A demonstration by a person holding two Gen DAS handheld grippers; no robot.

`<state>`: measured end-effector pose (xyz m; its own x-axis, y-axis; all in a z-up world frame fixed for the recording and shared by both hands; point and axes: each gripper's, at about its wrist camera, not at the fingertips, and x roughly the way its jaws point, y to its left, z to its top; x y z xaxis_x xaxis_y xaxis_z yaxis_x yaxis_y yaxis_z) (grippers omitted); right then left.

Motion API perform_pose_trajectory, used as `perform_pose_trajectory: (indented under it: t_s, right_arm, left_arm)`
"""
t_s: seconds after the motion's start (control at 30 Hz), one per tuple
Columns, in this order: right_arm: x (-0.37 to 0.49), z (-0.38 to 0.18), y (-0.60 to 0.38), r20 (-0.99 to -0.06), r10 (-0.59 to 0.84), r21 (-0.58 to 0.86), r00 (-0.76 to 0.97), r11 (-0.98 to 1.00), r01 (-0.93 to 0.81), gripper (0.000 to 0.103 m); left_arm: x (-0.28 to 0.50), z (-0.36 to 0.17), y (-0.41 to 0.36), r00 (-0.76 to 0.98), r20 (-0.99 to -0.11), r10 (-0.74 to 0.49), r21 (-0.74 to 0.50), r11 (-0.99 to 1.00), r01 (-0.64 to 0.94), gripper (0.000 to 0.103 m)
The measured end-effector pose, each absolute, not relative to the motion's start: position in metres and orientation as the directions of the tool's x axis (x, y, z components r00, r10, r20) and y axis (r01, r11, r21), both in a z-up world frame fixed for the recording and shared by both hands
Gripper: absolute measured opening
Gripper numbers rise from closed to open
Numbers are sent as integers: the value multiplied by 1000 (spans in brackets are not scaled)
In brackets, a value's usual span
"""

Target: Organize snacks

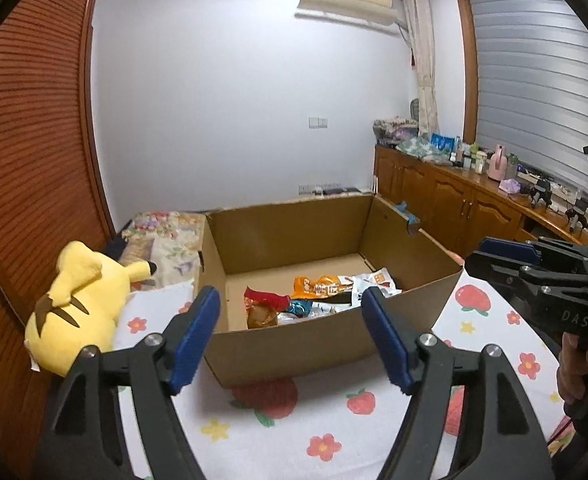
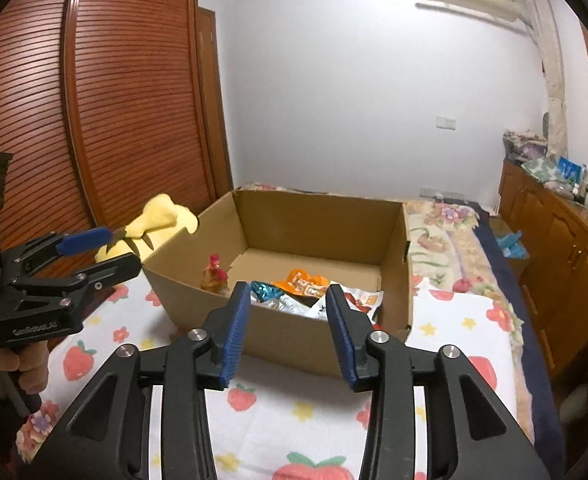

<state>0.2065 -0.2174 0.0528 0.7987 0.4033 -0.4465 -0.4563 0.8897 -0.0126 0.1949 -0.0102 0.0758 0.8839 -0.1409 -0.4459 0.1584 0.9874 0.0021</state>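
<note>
Snacks [image 1: 321,296]: perhaps six packets, heaped in one cardboard box [image 1: 294,344] | left gripper [image 1: 290,300], right gripper [image 2: 288,300]: both angled down before the box, jaws apart, empty

The right gripper [image 1: 493,258] bears the letters "DAS" on its black body. The left gripper [image 2: 106,248] reads "GenRobot.AI". Print on the snack packets [image 1: 321,296] is illegible.

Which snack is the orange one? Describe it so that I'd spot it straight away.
Find the open cardboard box on the strawberry-print bedsheet. Inside lies a heap of snack packets near the front wall. The orange packet sits at the back of the heap, the only bright orange one, beside a white packet.
</note>
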Motion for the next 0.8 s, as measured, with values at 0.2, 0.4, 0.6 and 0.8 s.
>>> perform_pose_trajectory:
  t_s: [0.2,0.4,0.6,0.8]
  right_arm:
    - [177,59,-222,-406,386,-26,828,901,-433,58]
    - [154,66,-223,-377,379,-38,845,905,-423,63]
    - [134,72,-227,-344,366,-51,865,912,-407,74]
    - [118,70,-230,-322,325,-60,889,930,-362,85]
  left_arm:
    - [164,87,-16,908,-405,-110,35,990,136,89]
    - [132,96,-25,922,-371,-115,46,989,141,94]
    - [106,104,-32,935,-342,-97,50,991,121,99]
    - [91,104,-32,943,-326,-62,42,996,80,99]
